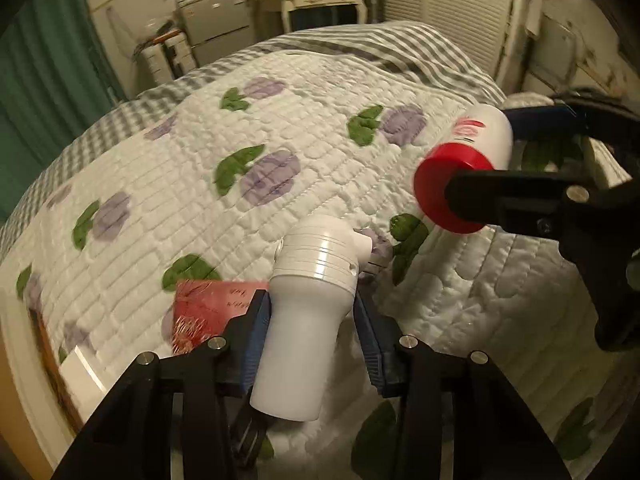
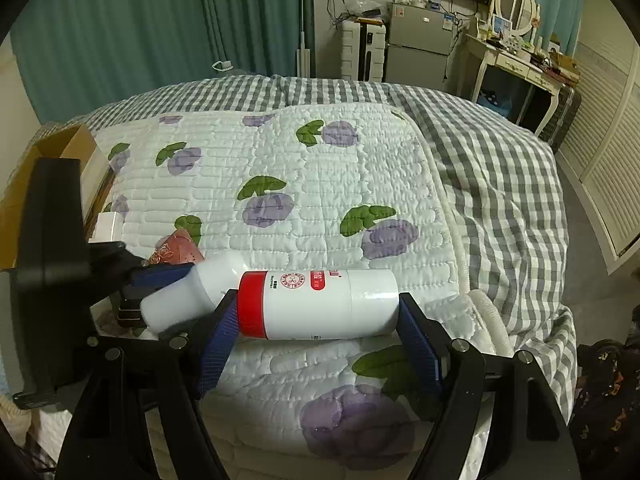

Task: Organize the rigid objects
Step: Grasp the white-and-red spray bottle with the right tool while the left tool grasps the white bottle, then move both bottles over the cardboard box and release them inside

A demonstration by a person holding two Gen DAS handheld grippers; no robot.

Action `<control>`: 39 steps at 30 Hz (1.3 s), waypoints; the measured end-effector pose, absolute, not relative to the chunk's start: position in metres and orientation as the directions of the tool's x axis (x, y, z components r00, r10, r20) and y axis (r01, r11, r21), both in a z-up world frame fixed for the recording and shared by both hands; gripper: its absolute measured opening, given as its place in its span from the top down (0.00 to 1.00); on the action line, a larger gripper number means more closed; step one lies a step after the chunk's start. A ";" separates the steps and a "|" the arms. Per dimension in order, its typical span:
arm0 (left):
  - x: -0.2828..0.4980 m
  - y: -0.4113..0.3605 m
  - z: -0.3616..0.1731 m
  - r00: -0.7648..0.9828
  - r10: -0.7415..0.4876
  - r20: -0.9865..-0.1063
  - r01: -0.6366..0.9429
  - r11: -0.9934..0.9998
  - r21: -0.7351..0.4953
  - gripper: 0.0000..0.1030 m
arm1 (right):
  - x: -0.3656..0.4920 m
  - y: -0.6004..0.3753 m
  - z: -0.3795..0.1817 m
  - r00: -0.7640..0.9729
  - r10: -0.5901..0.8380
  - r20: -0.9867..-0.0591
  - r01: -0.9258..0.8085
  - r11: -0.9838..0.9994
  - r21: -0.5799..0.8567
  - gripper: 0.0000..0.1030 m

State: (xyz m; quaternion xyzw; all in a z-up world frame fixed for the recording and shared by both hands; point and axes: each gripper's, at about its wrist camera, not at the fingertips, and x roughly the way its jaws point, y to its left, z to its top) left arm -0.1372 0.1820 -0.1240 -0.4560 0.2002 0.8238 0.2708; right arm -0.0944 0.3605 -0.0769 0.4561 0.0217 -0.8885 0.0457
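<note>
Plain white bottle (image 1: 304, 320); white bottle with red cap (image 2: 320, 304); white quilt (image 2: 320, 168) with purple flowers, green leaves; grey-checked blanket (image 2: 500, 168).

**Two bottles up, both off the quilt**

I see my plain white bottle (image 1: 304, 320) with its ribbed collar raised over the flowered quilt (image 1: 280, 120), neck tilted away. My red-capped white canister (image 2: 320, 304) lies sideways above the same quilt, just beside it. A red packet (image 1: 208, 304) rests flat on the quilt, behind the white bottle.
</note>
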 end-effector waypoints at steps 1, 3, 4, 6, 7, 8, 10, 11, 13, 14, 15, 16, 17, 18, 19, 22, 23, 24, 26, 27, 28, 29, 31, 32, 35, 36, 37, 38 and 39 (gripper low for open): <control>-0.136 0.179 -0.121 -0.444 0.267 -0.855 -0.615 -0.785 0.074 0.58 | -0.092 0.360 -0.074 -0.589 -0.057 -0.806 0.099 -0.995 -0.001 0.26; -0.131 0.172 -0.111 -0.460 0.276 -0.844 -0.587 -0.808 0.056 0.58 | -0.087 0.358 -0.068 -0.605 -0.048 -0.795 0.095 -0.995 -0.013 0.26; -0.129 0.170 -0.106 -0.470 0.276 -0.839 -0.577 -0.815 0.055 0.58 | -0.085 0.356 -0.065 -0.612 -0.044 -0.790 0.096 -0.995 -0.019 0.26; -0.122 0.162 -0.089 -0.505 0.277 -0.818 -0.559 -0.826 0.065 0.58 | -0.078 0.350 -0.055 -0.632 -0.043 -0.774 0.102 -0.994 -0.028 0.26; -0.119 0.158 -0.078 -0.521 0.278 -0.807 -0.549 -0.833 0.067 0.58 | -0.073 0.347 -0.048 -0.642 -0.046 -0.765 0.104 -0.994 -0.028 0.26; -0.116 0.155 -0.071 -0.531 0.280 -0.800 -0.542 -0.837 0.067 0.58 | -0.069 0.345 -0.043 -0.647 -0.049 -0.761 0.107 -0.994 -0.026 0.26; -0.110 0.145 -0.048 -0.571 0.270 -0.775 -0.510 -0.856 0.078 0.58 | -0.061 0.337 -0.030 -0.663 -0.057 -0.747 0.116 -0.993 -0.027 0.27; -0.107 0.140 -0.039 -0.585 0.266 -0.766 -0.500 -0.862 0.082 0.58 | -0.056 0.331 -0.021 -0.674 -0.059 -0.736 0.122 -0.992 -0.033 0.27; -0.100 0.127 -0.016 -0.621 0.258 -0.740 -0.470 -0.878 0.088 0.58 | -0.047 0.321 -0.004 -0.696 -0.062 -0.716 0.134 -0.990 -0.044 0.27; -0.098 0.121 -0.006 -0.635 0.258 -0.728 -0.459 -0.884 0.088 0.58 | -0.041 0.314 0.007 -0.710 -0.065 -0.701 0.141 -0.989 -0.051 0.27; -0.094 0.114 0.005 -0.652 0.255 -0.714 -0.445 -0.891 0.088 0.58 | -0.038 0.309 0.015 -0.720 -0.068 -0.691 0.148 -0.987 -0.056 0.27; -0.091 0.107 0.016 -0.669 0.252 -0.700 -0.432 -0.898 0.089 0.58 | -0.033 0.302 0.024 -0.731 -0.073 -0.679 0.155 -0.986 -0.061 0.27; -0.087 0.100 0.025 -0.683 0.250 -0.686 -0.421 -0.903 0.090 0.58 | -0.029 0.295 0.033 -0.741 -0.078 -0.667 0.163 -0.984 -0.065 0.27; -0.082 0.092 0.034 -0.697 0.248 -0.673 -0.410 -0.907 0.091 0.58 | -0.025 0.287 0.041 -0.749 -0.085 -0.657 0.174 -0.982 -0.072 0.27; -0.078 0.083 0.044 -0.712 0.243 -0.659 -0.397 -0.913 0.092 0.58 | -0.021 0.276 0.049 -0.759 -0.095 -0.644 0.188 -0.979 -0.077 0.27; -0.069 0.055 0.066 -0.747 0.228 -0.624 -0.356 -0.930 0.087 0.58 | -0.015 0.249 0.067 -0.776 -0.127 -0.618 0.226 -0.971 -0.084 0.27; -0.067 0.048 0.071 -0.755 0.225 -0.616 -0.347 -0.934 0.084 0.58 | -0.013 0.242 0.071 -0.779 -0.137 -0.611 0.237 -0.968 -0.085 0.27; -0.065 0.038 0.075 -0.763 0.219 -0.609 -0.335 -0.939 0.082 0.58 | -0.012 0.231 0.075 -0.783 -0.154 -0.602 0.255 -0.963 -0.086 0.27; -0.063 0.018 0.081 -0.779 0.195 -0.596 -0.304 -0.949 0.086 0.58 | -0.013 0.213 0.080 -0.786 -0.187 -0.589 0.286 -0.955 -0.078 0.27; -0.063 0.008 0.082 -0.783 0.186 -0.593 -0.291 -0.953 0.086 0.58 | -0.015 0.201 0.082 -0.786 -0.207 -0.583 0.302 -0.951 -0.070 0.27; -0.065 -0.006 0.083 -0.788 0.170 -0.591 -0.270 -0.959 0.083 0.58 | -0.018 0.189 0.083 -0.784 -0.226 -0.578 0.320 -0.945 -0.065 0.27; -0.067 -0.014 0.081 -0.790 0.160 -0.591 -0.256 -0.963 0.081 0.58 | -0.021 0.179 0.083 -0.781 -0.240 -0.576 0.334 -0.940 -0.061 0.27; -0.075 -0.037 0.076 -0.794 0.132 -0.594 -0.216 -0.974 0.073 0.58 | -0.030 0.158 0.081 -0.773 -0.266 -0.576 0.361 -0.931 -0.055 0.27; -0.080 -0.045 0.072 -0.792 0.121 -0.598 -0.201 -0.977 0.068 0.58 | -0.036 0.145 0.078 -0.768 -0.282 -0.575 0.377 -0.925 -0.049 0.27; -0.095 -0.070 0.053 -0.780 0.086 -0.620 -0.154 -0.986 0.057 0.58 | -0.054 0.116 0.066 -0.747 -0.312 -0.587 0.411 -0.911 -0.038 0.27; -0.100 -0.077 0.045 -0.774 0.077 -0.629 -0.141 -0.989 0.053 0.58 | -0.060 0.109 0.061 -0.741 -0.319 -0.591 0.418 -0.908 -0.036 0.27; -0.110 -0.085 0.035 -0.762 0.066 -0.644 -0.127 -0.991 0.049 0.58 | -0.068 0.100 0.054 -0.734 -0.326 -0.597 0.426 -0.904 -0.030 0.27; -0.115 -0.090 0.028 -0.755 0.059 -0.653 -0.119 -0.992 0.048 0.58 | -0.073 0.095 0.048 -0.727 -0.330 -0.602 0.430 -0.902 -0.025 0.27; -0.124 -0.095 0.018 -0.744 0.047 -0.667 -0.107 -0.993 0.049 0.58 | -0.082 0.089 0.041 -0.718 -0.334 -0.610 0.434 -0.901 -0.018 0.27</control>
